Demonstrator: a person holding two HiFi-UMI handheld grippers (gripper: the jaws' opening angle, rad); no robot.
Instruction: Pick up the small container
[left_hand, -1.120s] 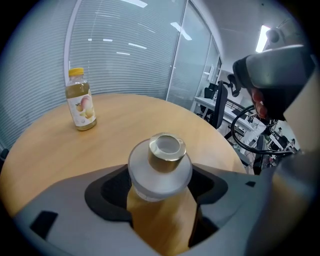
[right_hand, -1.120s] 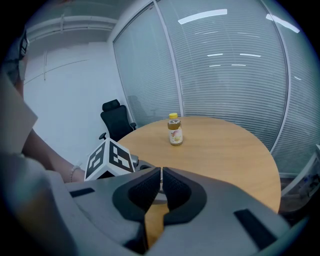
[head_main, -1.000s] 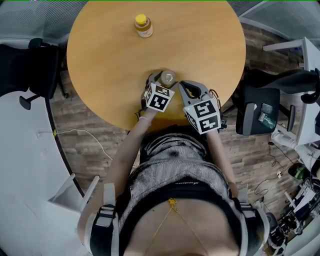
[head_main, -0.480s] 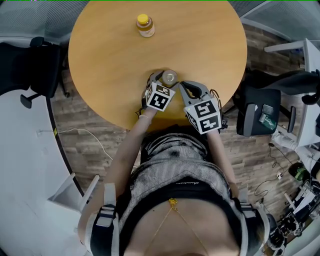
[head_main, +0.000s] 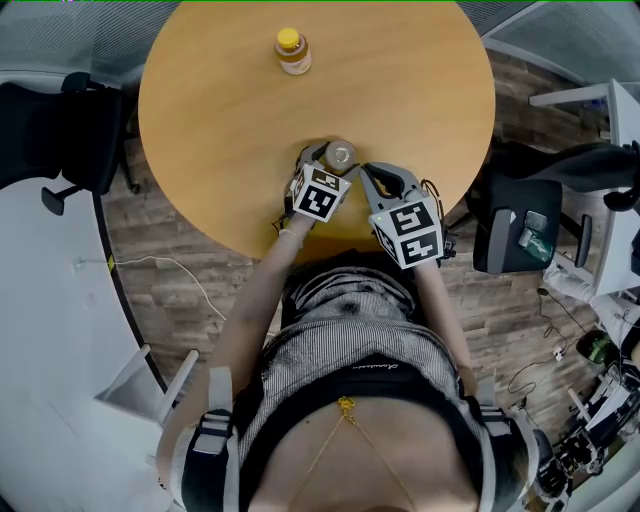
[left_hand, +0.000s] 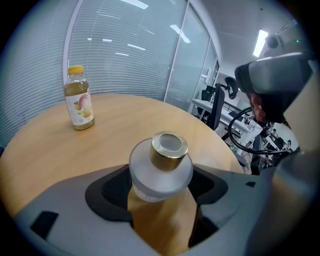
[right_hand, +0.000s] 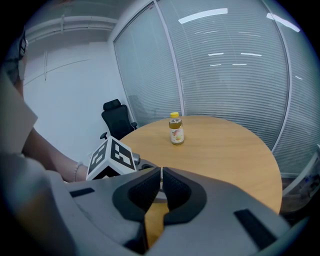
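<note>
The left gripper (left_hand: 161, 186) seems to clamp the container (left_hand: 162, 167), which stands on the table (head_main: 220, 100) near its front edge. The right gripper (right_hand: 161, 187) is closed and empty just beside it.

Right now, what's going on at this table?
A person works two handheld grippers at a round wooden table. The left gripper is closed on the small container, frosted with a gold cap, near the table's near edge; whether it is lifted is unclear. The right gripper sits beside it, shut and empty. A juice bottle stands at the far side.
</note>
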